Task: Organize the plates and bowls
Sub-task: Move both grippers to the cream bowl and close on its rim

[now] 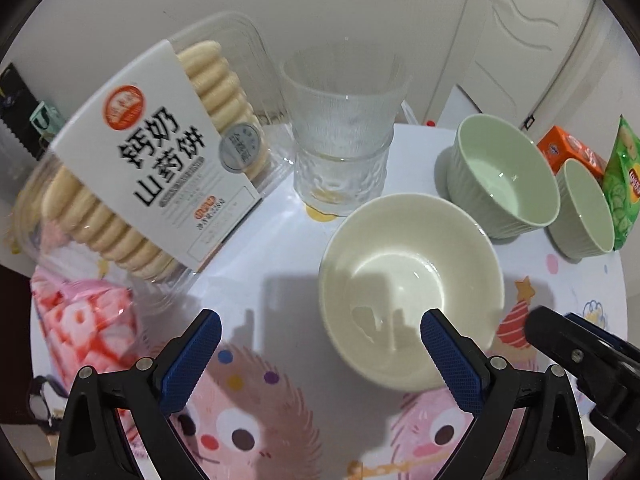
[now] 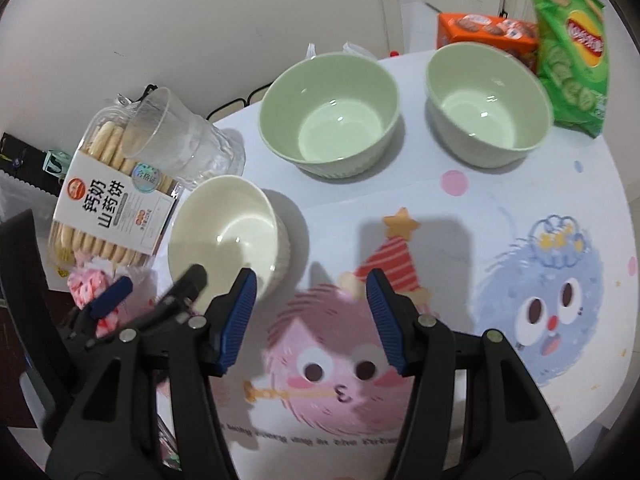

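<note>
Both the left gripper (image 1: 320, 340) and right gripper (image 2: 311, 300) hang open and empty. The round cream ceramic bowl (image 1: 408, 292), mid-frame, sits alone, probably waiting for stacking.

— What bowls do I have on the table?

— I see three, all upright and empty. A cream bowl (image 1: 412, 292) sits nearest me, glossy inside. Behind it stand two pale green bowls with ribbed outsides, side by side but apart: one (image 2: 329, 114) nearer the cream bowl, the other (image 2: 489, 104) further right.
</note>
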`<control>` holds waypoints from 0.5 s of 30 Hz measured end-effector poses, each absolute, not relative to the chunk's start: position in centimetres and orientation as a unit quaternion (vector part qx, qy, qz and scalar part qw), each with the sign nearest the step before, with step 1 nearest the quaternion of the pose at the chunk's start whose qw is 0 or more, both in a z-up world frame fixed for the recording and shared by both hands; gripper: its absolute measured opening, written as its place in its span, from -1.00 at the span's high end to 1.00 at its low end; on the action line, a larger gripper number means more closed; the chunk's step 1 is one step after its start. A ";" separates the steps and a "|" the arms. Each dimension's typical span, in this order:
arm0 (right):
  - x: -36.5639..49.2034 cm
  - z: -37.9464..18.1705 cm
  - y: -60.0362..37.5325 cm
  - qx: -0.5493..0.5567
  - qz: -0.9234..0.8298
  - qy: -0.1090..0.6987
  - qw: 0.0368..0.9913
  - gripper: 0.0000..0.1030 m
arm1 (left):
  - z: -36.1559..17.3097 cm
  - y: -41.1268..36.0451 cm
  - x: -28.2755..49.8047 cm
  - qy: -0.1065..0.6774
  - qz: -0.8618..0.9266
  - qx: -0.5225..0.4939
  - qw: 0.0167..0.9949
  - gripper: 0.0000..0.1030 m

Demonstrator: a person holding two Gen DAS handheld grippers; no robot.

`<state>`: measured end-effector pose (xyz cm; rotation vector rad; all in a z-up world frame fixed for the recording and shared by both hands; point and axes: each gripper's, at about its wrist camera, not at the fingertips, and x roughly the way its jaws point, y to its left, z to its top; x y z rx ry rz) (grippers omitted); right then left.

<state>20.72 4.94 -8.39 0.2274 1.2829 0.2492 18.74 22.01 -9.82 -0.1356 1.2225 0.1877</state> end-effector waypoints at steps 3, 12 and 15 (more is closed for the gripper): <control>21.9 -9.6 6.1 0.102 0.114 0.608 0.779 -0.14 | -10.9 22.2 19.4 0.582 0.085 -0.059 0.807 -0.91; 24.6 -12.9 7.2 0.107 0.107 0.649 0.746 0.39 | -13.3 23.0 20.6 0.603 0.078 -0.059 0.791 -0.44; 25.1 -13.6 7.5 0.104 0.106 0.656 0.740 0.43 | -14.1 23.1 20.7 0.609 0.077 -0.060 0.787 -0.28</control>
